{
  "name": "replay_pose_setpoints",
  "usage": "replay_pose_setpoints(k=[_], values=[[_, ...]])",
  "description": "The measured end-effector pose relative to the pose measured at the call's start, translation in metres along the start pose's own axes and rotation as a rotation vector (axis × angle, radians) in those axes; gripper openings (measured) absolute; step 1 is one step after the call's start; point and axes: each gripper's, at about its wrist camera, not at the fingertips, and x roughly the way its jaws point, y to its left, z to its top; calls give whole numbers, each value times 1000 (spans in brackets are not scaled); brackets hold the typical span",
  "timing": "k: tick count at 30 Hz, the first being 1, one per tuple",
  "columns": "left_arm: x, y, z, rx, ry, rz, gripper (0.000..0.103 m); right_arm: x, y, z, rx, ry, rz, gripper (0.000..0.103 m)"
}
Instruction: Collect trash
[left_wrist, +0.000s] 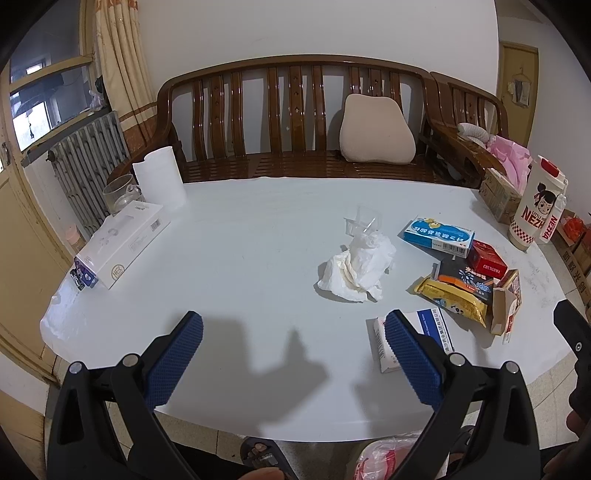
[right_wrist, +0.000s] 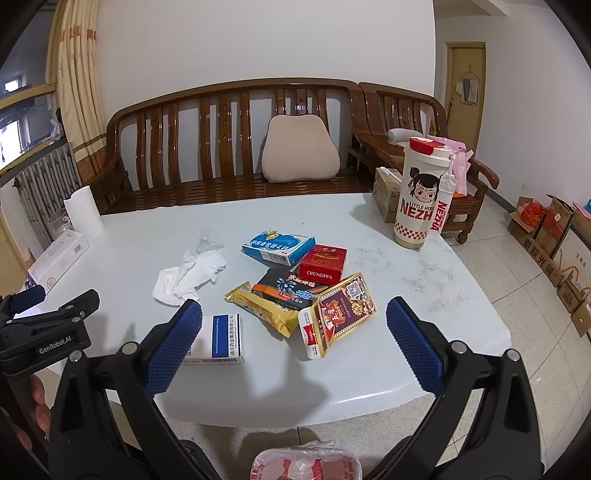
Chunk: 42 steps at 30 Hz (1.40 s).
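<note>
Trash lies on the white table (right_wrist: 388, 266): a crumpled white tissue (left_wrist: 356, 267) (right_wrist: 190, 275), a clear plastic cup (left_wrist: 362, 219) (right_wrist: 208, 240), a blue box (right_wrist: 279, 247), a red CHUNGHWA pack (right_wrist: 322, 265), a black packet (right_wrist: 288, 288), a yellow wrapper (right_wrist: 266, 310), a torn red-gold carton (right_wrist: 338, 314) and a white-blue box (right_wrist: 219, 339). My left gripper (left_wrist: 293, 338) is open and empty above the near table edge. My right gripper (right_wrist: 293, 325) is open and empty, hovering over the pile. A plastic bag (right_wrist: 306, 463) sits on the floor below.
A NEZHA cup (right_wrist: 421, 192) and a cardboard box (right_wrist: 384, 195) stand at the far right. A paper roll (left_wrist: 160, 177), a glass jar (left_wrist: 120, 194) and a long white box (left_wrist: 122, 240) sit at the left. A wooden bench (right_wrist: 229, 147) is behind the table.
</note>
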Motion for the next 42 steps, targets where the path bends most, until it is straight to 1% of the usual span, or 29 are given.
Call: replay_pose_setpoints(k=[42], values=[[5, 0, -5, 8, 3, -11, 96, 2, 2, 0, 2, 16, 6, 98]])
